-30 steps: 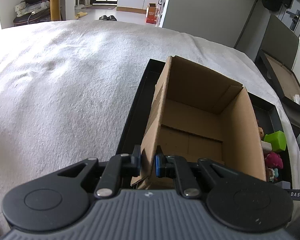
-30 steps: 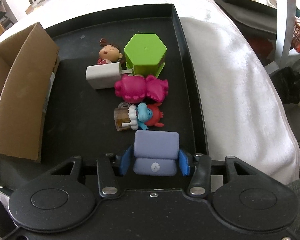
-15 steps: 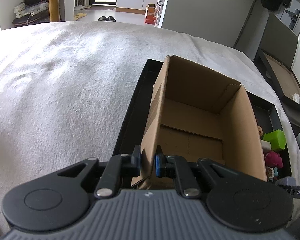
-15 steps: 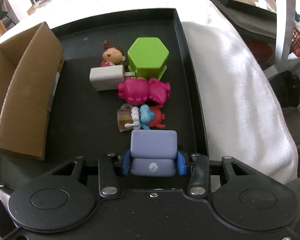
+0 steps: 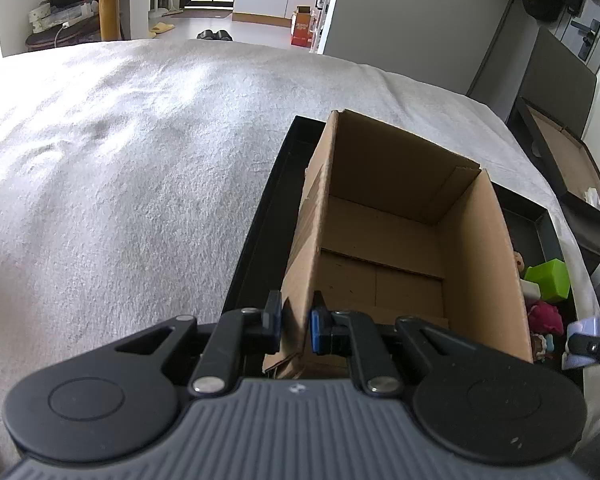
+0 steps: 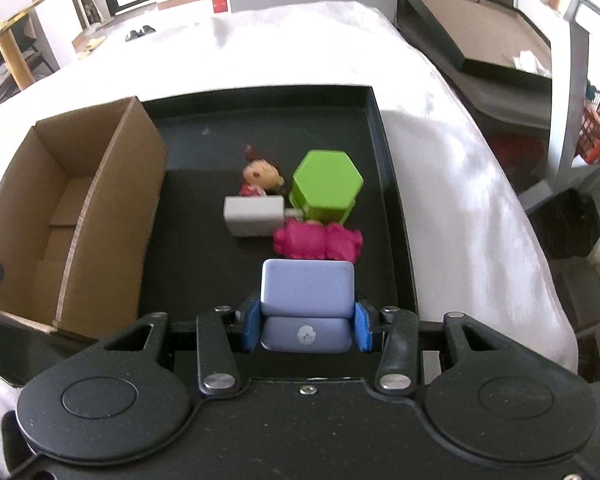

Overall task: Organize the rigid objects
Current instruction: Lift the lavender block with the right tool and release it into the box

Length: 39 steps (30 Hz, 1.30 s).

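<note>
An open cardboard box stands in a black tray on a white-covered bed; it shows in the right wrist view at the left. My left gripper is shut on the box's near left wall. My right gripper is shut on a lavender block and holds it above the tray's near part. Ahead of it lie a pink toy, a white block, a green hexagonal box and a small doll figure.
The white bedcover spreads to the left of the tray. A dark flat box lies off the bed at the right. A table leg and shelves stand far behind. The right gripper's tip shows in the left wrist view.
My right gripper has lifted and pulled back with the lavender block, which now hides the small blue-and-red figure. My left gripper keeps its hold on the box wall.
</note>
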Available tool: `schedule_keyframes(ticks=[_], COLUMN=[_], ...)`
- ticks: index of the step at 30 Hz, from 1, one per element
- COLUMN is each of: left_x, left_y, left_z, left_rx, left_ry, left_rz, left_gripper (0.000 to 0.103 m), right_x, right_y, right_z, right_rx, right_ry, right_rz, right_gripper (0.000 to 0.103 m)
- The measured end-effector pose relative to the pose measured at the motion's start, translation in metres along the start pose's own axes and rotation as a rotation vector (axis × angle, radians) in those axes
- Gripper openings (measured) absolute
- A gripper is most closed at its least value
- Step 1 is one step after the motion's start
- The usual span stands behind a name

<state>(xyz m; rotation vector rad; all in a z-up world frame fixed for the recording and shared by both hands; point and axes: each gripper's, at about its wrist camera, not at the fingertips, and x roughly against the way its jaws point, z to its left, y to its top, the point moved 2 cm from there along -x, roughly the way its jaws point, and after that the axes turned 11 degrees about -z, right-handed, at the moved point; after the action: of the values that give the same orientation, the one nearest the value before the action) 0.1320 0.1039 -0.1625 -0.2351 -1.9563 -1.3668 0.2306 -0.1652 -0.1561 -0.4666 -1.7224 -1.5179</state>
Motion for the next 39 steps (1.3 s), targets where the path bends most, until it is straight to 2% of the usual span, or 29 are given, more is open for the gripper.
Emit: schedule_keyframes(ticks=[7,25,39], left_x=[0.001,0.001,0.000], left_y=[0.000,0.000,0.000], left_z=[0.001,0.005,0.008], left_rx=[0.009,0.032,0.051], left_ry=[-0.003,-0.015,-0.024], left_rz=[0.000,0.005,0.009], left_gripper=[0.013,0.013,0.013], right_x=[0.007,0.022,0.022], right_y=[0.018,0.046,0.069], right_z=[0.018,0.068,0.115], right_rx=[0.039,0.102,0.133], right_ry=[0.023,0.105,0.185], right_rz=[-0.066,-0.171,-0.217], right_gripper=[0.043,0.044,0.044])
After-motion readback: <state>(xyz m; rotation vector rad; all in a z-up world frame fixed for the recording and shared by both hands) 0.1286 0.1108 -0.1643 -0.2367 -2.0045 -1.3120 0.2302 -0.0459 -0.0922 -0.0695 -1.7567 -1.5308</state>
